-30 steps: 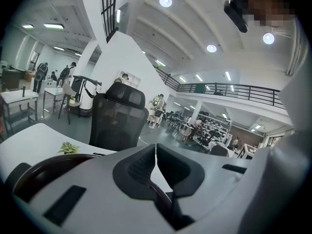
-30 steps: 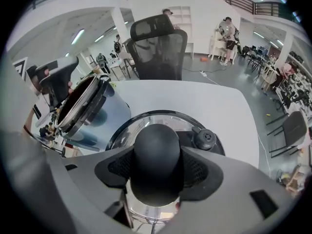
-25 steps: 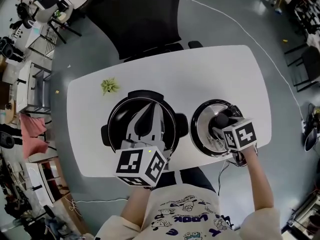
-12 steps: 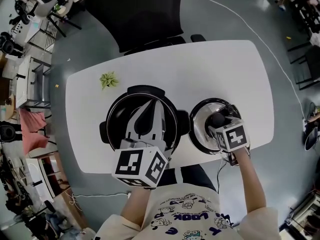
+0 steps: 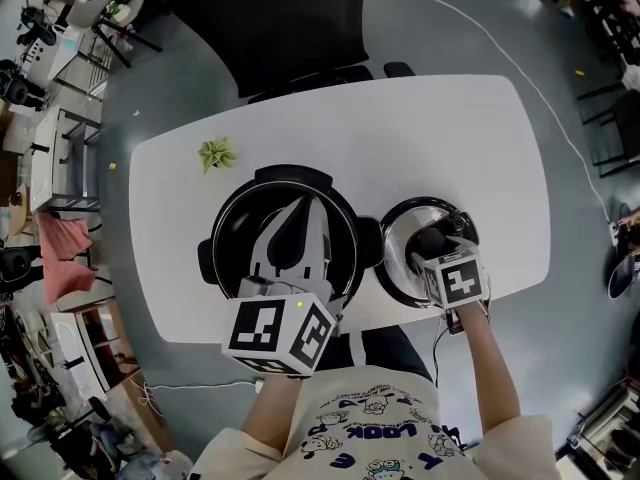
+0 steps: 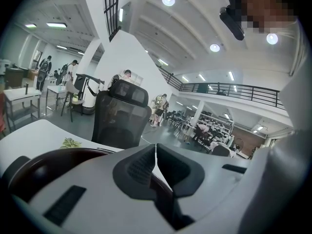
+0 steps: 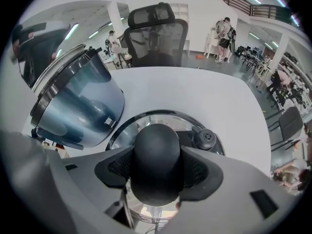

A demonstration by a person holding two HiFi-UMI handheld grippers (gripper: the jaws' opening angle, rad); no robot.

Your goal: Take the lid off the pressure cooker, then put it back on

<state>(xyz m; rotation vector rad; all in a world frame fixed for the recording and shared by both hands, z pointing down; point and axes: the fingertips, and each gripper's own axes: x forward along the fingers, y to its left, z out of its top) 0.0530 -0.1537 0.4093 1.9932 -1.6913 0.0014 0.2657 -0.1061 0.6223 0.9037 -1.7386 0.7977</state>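
Observation:
The open pressure cooker pot (image 5: 240,218), black inside, stands left of centre on the white table (image 5: 400,138). My left gripper (image 5: 307,206) lies over the pot's mouth, jaws shut with nothing between them; in the left gripper view the left gripper (image 6: 156,152) has the dark pot rim (image 6: 34,167) beneath it. The shiny lid (image 5: 400,230) is to the pot's right, near the table's front edge. My right gripper (image 5: 432,242) points steeply down and is shut on the lid's black knob (image 7: 157,147). Whether the lid rests on the table I cannot tell.
A small green plant (image 5: 217,154) lies on the table behind the pot. A black office chair (image 5: 280,28) stands beyond the far edge. A white cable (image 5: 480,53) runs across the floor. The lid's pressure valve (image 7: 204,139) sits right of the knob.
My right gripper has sunk a little with the lid's knob in its jaws, toward the table. The left gripper has stayed over the pot.

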